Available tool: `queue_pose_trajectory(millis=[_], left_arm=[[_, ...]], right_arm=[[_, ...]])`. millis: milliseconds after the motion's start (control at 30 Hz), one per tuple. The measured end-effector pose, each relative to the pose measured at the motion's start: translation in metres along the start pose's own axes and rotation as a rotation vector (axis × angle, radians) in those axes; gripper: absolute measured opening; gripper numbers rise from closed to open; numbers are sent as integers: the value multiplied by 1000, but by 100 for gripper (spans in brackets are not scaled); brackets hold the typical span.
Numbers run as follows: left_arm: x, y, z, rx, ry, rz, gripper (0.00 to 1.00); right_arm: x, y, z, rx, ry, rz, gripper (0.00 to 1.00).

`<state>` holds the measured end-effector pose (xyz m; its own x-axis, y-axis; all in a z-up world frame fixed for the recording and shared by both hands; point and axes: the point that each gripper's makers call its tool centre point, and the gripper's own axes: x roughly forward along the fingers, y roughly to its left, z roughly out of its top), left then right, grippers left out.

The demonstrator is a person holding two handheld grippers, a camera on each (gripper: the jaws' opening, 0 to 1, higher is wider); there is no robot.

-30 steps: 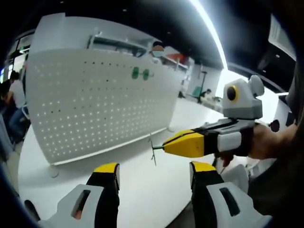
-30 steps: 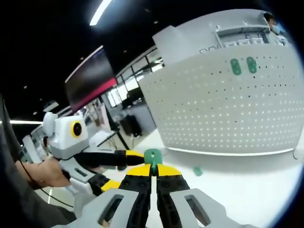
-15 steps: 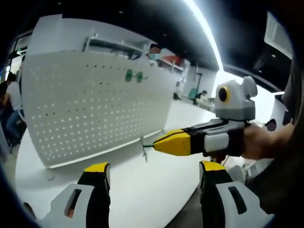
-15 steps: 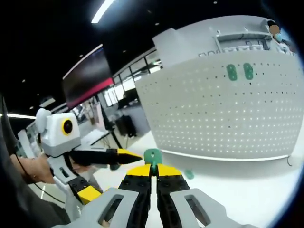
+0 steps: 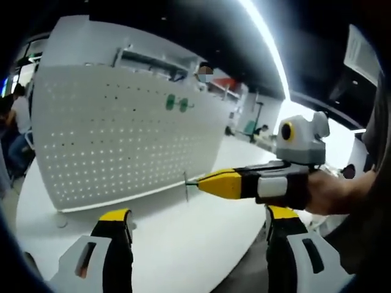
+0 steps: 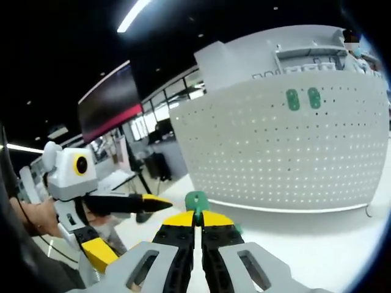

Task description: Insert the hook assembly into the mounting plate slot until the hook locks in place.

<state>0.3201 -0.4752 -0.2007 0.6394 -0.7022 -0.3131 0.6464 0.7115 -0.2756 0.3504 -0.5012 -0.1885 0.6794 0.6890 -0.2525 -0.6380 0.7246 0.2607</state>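
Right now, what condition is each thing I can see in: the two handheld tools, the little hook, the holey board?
Left tool: open, holding nothing.
Right tool: shut on the hook.
Hook: green head sticking out past the right tool's tips, clear of the board.
Pegboard: upright on the white table, two green pieces already mounted near its top.

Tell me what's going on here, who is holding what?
A person holds a gripper in each hand at a white table. The right gripper is shut on a small green-topped hook, whose thin metal wire shows at the jaw tips in the left gripper view. It is held in the air, apart from the upright white pegboard, which already carries two green hook pieces near its top. The left gripper is open and holds nothing. The hook is not yet inserted.
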Motion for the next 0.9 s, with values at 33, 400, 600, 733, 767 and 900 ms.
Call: queue_pose_trajectory(millis=[33, 400, 600, 733, 767, 900], left_arm=[[0, 0, 0, -1, 0, 2, 92], [-1, 4, 5, -30, -21, 23, 98], [-2, 7, 4, -35, -25, 38, 100], [-1, 7, 2, -51, -20, 29, 99], [-1, 7, 3, -51, -22, 29, 100], [-1, 8, 4, -58, -23, 30, 100]], right_arm=[[0, -1, 1, -1, -5, -2, 0], [4, -25, 21, -26, -63, -71, 0], [4, -44, 42, -34, -118, -122, 0], [5, -57, 55, -51, -145, -153, 0], [6, -62, 59, -54, -157, -165, 0], [5, -73, 73, -63, -212, -196, 0]])
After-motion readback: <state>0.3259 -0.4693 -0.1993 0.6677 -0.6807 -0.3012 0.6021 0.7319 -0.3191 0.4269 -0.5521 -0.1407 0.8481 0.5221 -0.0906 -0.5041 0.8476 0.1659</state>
